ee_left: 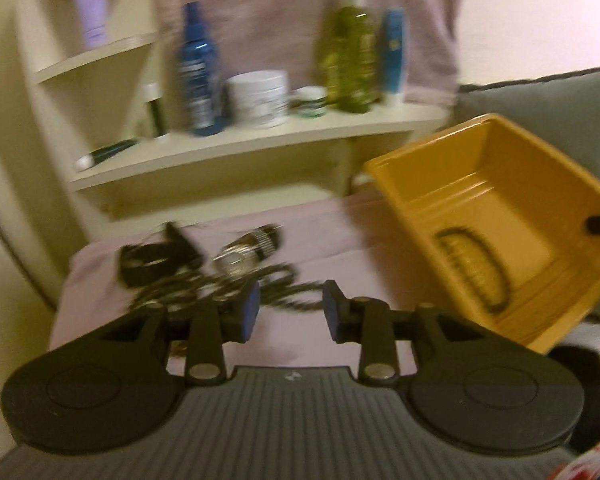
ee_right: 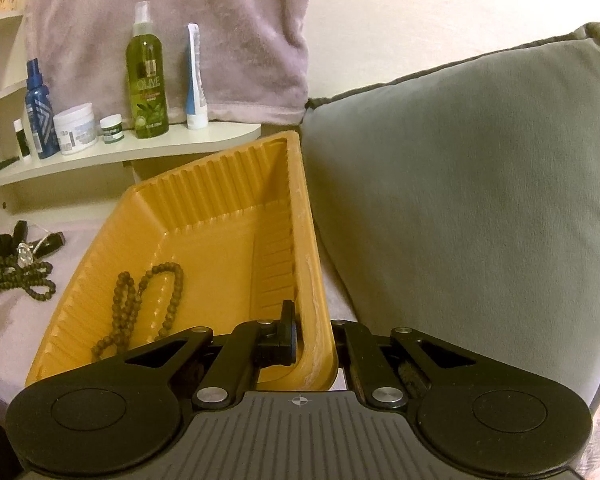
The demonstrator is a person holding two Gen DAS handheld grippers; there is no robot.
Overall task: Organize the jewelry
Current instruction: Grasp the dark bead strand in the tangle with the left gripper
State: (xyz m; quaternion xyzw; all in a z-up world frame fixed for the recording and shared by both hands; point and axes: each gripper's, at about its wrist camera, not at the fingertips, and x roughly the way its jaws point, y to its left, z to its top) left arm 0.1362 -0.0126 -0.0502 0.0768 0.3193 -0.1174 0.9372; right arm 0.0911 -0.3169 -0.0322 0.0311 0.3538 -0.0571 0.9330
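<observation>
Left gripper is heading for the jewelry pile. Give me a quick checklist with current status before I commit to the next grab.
1. Left gripper open with nothing between its pads: ok.
2. Left gripper lined up on the jewelry pile: ok, the beaded strands lie just past the fingertips on the lilac cloth.
3. Which single piece it would catch: cannot tell, the left wrist view is blurred and the strands are tangled with a watch.
4. Right gripper clamped on the orange tray rim: ok.
5. Tray tilted with its opening toward the pile: ok.
6. Bead necklace already in the tray, room left for more: ok.
</observation>
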